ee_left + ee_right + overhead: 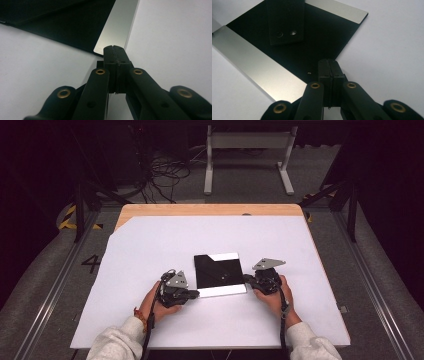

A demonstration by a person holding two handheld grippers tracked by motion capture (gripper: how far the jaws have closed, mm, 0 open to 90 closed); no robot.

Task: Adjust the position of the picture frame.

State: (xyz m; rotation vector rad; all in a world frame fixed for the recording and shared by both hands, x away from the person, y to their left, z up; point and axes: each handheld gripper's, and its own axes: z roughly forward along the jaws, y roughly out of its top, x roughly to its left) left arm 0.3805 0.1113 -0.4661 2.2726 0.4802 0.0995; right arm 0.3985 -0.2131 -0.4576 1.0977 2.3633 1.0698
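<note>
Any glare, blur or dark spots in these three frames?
High view: white sheet evenly lit, surroundings nearly black, soft overall. Left gripper view: black panel crushed to black, silver strip mildly sheeny, left gripper close and soft. Right gripper view: vignetted corners, panel reflects a gripper.

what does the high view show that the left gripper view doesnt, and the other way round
The high view alone shows the person's hands, the right gripper at the right edge of the black panel, the wooden table edge, the white sheet's whole outline and the floor cables.

The left gripper view alone shows, close up, the left gripper with its jaws closed together, tips at the corner of the silver strip.

Both show the black panel with its silver strip, the white sheet under it and the left gripper.
</note>
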